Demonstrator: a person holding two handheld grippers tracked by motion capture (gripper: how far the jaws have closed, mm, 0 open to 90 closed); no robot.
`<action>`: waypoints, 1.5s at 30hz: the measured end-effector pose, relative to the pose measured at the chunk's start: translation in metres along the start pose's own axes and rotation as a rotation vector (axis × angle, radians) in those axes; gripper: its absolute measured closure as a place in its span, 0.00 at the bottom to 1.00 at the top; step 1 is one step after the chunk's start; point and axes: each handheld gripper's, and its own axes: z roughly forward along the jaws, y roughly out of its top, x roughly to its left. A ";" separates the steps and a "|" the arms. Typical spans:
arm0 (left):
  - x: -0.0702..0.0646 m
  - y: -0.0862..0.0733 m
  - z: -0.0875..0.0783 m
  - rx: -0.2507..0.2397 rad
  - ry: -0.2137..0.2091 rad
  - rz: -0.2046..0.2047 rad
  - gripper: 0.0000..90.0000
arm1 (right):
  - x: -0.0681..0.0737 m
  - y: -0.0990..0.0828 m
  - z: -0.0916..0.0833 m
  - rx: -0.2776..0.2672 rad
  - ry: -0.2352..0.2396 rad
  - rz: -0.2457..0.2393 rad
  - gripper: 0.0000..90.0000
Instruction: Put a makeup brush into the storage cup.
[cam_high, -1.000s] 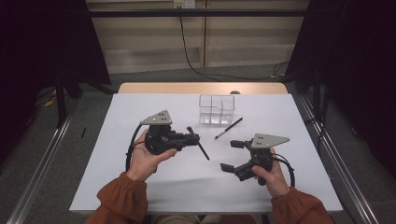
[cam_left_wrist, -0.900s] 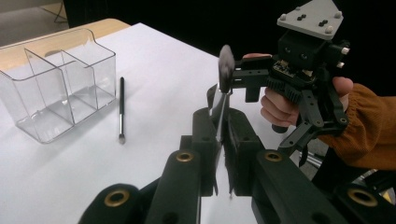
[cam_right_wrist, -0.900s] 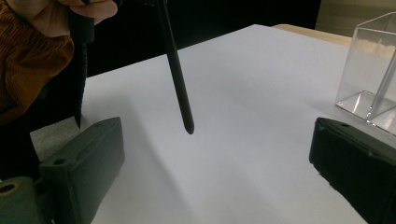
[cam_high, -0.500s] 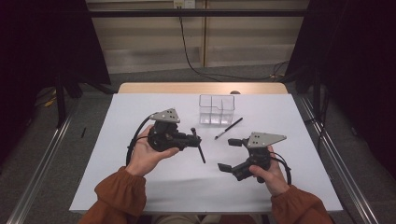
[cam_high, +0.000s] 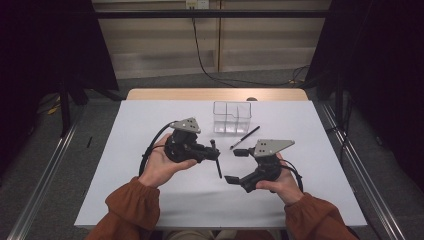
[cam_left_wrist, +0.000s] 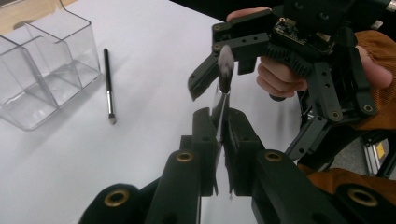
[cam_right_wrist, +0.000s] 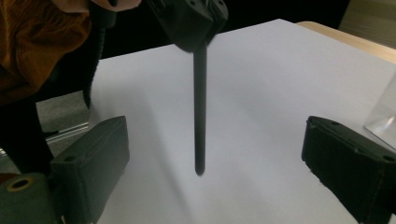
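Observation:
My left gripper (cam_high: 214, 152) is shut on a thin black makeup brush (cam_high: 217, 162), held near its ferrule above the white table. In the left gripper view the grey bristle tip (cam_left_wrist: 225, 65) sticks up past the closed jaws (cam_left_wrist: 220, 116). The brush's handle (cam_right_wrist: 200, 107) hangs down between the two wide-set pads of my right gripper (cam_right_wrist: 215, 135), and neither pad touches it. That right gripper (cam_high: 236, 166) is open; its jaws have just been closing a little. A second brush (cam_high: 245, 137) lies on the table beside a clear divided box (cam_high: 232, 116).
The white table cover (cam_high: 150, 115) reaches to a wooden strip at the far edge. The clear box (cam_left_wrist: 42, 74) and the loose brush (cam_left_wrist: 108, 79) lie beyond the grippers. Metal rails run along both sides of the table.
The left hand has tipped the held brush more upright and shifted slightly toward the middle. The right gripper has risen and come in, so its jaws now flank the handle.

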 end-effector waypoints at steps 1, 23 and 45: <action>0.000 -0.001 0.001 -0.003 0.001 -0.002 0.93 | 0.000 0.001 0.002 0.005 0.003 -0.003 0.08; 0.002 -0.009 0.017 -0.007 -0.019 -0.022 0.93 | 0.002 -0.004 0.017 -0.009 0.016 0.023 0.59; 0.004 -0.012 0.020 -0.029 -0.019 -0.024 0.93 | 0.000 -0.006 0.017 -0.009 -0.003 0.039 0.93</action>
